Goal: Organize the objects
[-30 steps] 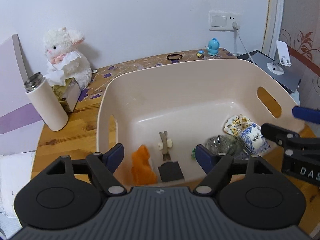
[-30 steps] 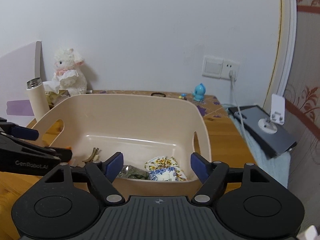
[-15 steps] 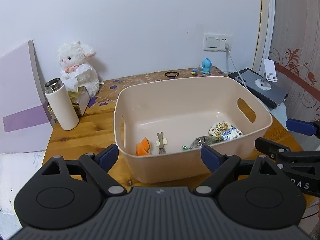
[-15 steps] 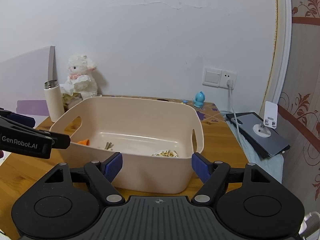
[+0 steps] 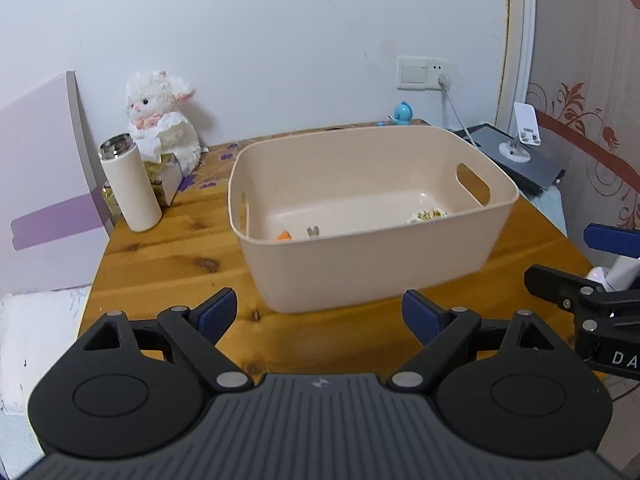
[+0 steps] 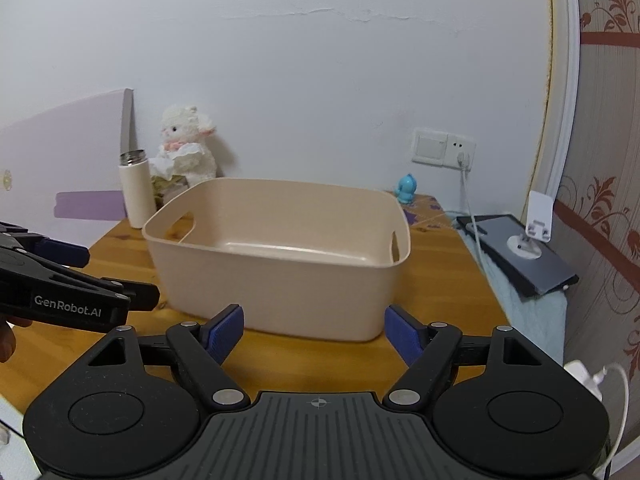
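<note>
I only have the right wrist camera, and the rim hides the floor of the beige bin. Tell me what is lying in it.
Observer: The left wrist view shows an orange item on the floor of the bin, near its left end.
Operator: Go on, list the rest.
Observer: A small grey piece sits just right of the orange item, and a patterned packet lies toward the right end. The near wall hides most of each.
Operator: Report the left gripper's state.
Observer: The left gripper is open, with nothing between its fingers. It is short of the bin's near wall.
</note>
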